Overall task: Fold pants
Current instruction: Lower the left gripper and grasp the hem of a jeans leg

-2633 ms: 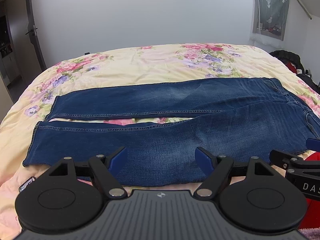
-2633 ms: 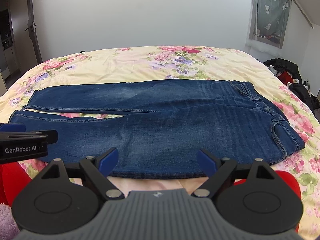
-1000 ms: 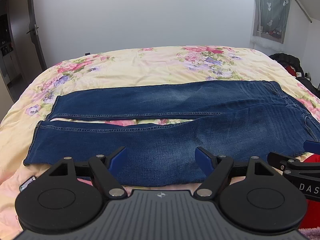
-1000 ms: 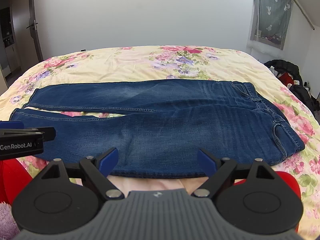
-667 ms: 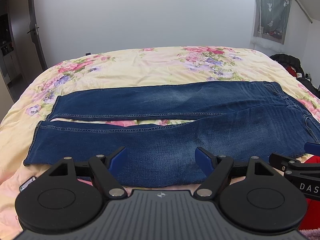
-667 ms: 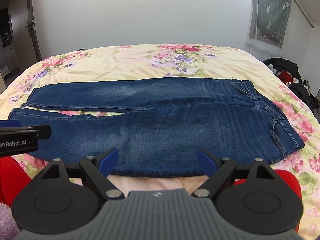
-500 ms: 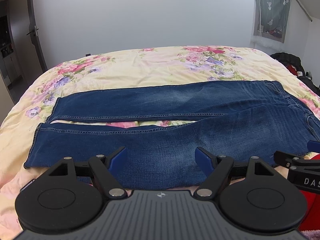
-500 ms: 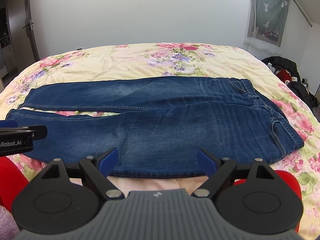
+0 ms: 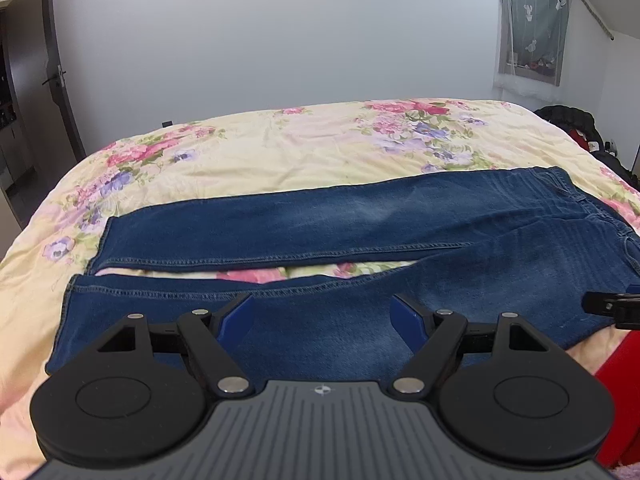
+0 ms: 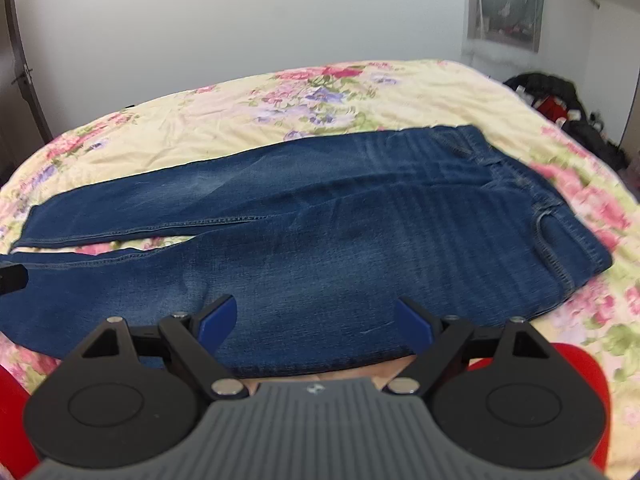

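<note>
Both grippers have edged forward over the jeans (image 9: pixel 360 224), which lie flat across the floral bedspread (image 9: pixel 280 148), waistband to the right. Left gripper (image 9: pixel 322 316) and right gripper (image 10: pixel 316 320) hover above the near leg, fingers spread, holding nothing.

You bring both open grippers in over the near leg of the blue denim jeans (image 9: pixel 360 336). Your right gripper (image 10: pixel 316 318) view now tilts and blurs.

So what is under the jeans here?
The jeans lie flat on a floral bedspread, which also shows through the gap between the two legs. Whatever lies directly beneath the denim is covered. Both grippers are open and hold nothing.
</note>
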A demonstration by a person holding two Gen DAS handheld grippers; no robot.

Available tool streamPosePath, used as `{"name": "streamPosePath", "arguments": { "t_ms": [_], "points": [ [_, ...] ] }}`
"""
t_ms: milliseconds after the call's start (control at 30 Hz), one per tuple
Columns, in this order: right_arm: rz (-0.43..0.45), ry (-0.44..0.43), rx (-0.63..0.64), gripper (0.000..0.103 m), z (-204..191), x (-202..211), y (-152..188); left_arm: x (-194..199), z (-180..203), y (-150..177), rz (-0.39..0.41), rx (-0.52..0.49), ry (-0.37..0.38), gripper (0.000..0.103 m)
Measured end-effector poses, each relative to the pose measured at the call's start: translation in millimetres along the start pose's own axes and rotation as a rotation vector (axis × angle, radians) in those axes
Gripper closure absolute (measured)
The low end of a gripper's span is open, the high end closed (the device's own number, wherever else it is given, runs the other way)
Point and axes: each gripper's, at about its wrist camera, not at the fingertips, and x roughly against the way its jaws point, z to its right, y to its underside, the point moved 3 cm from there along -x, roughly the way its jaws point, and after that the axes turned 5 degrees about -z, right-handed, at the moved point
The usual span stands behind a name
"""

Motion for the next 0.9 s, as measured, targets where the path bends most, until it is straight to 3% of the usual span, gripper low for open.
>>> {"name": "streamPosePath", "arguments": {
  "t_ms": [200,367,467,533,600,800,900],
  "points": [
    [-0.096,0.060,0.000,0.022,30,-35,-11,-32,-42,-12,-0.008,0.000,-0.020,0.019],
    [-0.163,0.118,0.023,0.034,58,-58,-27,-56,-88,-19,-0.045,-0.017,-0.037,0.020],
    [-0.181,0.155,0.072,0.046,69,-68,-37,-69,-113,-23,-0.071,-0.088,-0.037,0.023],
    [-0.205,0.153,0.078,0.057,78,-74,-43,-78,-130,-25,-0.096,-0.139,0.022,0.027],
    [-0.219,0.156,0.066,0.060,86,-77,-49,-87,-146,-22,-0.136,-0.188,0.071,0.033],
    [-0.190,0.185,0.049,0.060,101,-70,-58,-106,-174,12,-0.325,-0.397,0.149,0.038],
    [-0.179,0.180,0.033,0.059,108,-63,-58,-104,-181,37,-0.408,-0.508,0.151,0.038]
  ]
}}
